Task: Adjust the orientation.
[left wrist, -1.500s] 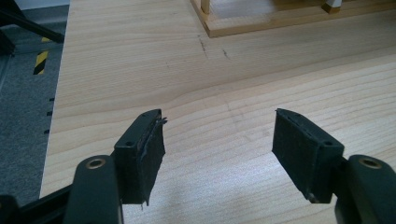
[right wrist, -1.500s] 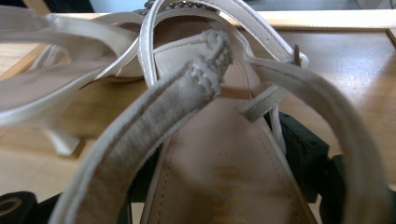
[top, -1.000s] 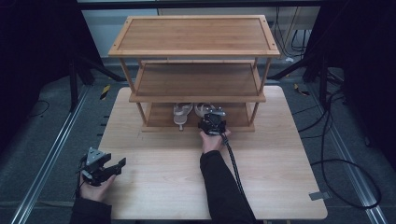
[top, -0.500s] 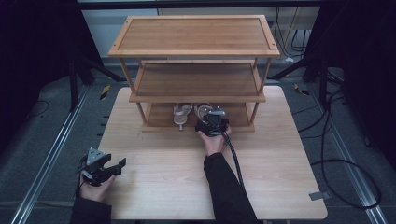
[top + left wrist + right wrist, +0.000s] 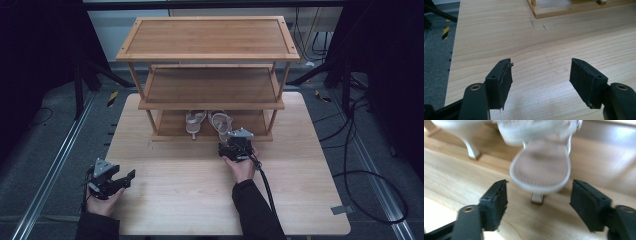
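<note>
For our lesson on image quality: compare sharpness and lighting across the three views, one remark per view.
High view: dim and soft, the surroundings nearly black, the wooden rack and table evenly lit. Left gripper view: crisp, the table's wood grain and the black fingers in focus. Right gripper view: motion-blurred, the pale sandal smeared, bright glare at lower left.

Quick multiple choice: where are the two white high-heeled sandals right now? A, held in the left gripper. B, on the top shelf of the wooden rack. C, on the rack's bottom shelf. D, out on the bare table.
C: both sandals sit on the bottom shelf of the wooden rack, just ahead of the right gripper.
</note>
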### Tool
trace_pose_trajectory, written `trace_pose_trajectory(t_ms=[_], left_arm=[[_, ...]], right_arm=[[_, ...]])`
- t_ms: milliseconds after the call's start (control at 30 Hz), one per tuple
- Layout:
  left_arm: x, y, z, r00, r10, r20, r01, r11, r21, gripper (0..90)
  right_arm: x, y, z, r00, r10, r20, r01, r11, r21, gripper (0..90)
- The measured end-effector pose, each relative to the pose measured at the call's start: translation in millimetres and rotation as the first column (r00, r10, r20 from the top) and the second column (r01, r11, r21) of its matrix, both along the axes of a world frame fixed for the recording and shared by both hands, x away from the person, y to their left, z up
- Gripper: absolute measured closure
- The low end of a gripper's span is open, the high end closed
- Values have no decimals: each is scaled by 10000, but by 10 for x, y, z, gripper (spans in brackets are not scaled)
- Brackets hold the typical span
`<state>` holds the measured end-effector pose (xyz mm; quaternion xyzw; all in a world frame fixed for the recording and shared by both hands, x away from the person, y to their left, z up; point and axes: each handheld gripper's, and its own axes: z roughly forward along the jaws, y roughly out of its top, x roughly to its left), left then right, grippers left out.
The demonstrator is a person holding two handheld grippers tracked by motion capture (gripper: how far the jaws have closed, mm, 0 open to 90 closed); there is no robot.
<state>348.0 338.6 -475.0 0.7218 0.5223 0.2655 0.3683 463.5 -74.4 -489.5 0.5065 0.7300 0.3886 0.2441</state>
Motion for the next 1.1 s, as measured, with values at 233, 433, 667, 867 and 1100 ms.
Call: trace_pose_trajectory(t_ms=[233, 433, 667, 867, 1100], left_arm=[[3, 14, -6, 10000, 22, -26, -22, 10000, -53, 331], [-1, 11, 1, 10000, 6, 25, -6, 10000, -19, 332], [0, 12, 0, 10000, 17, 28, -17, 10000, -40, 332], [2, 15, -2, 10000, 13, 1, -13, 10000, -51, 332], [1, 17, 0, 10000, 6, 17, -6, 10000, -49, 332]], right_arm=[[109, 18, -113, 10000, -99, -1, 99, 10000, -13, 641], [152, 82, -158, 10000, -18, -20, 18, 9999, -103, 768], [253, 271, -54, 9997, 182, 189, -179, 9997, -149, 765], [409, 421, -58, 9996, 252, 139, -253, 9997, 55, 766], [479, 582, -99, 9993, 374, -12, -374, 9990, 263, 761]])
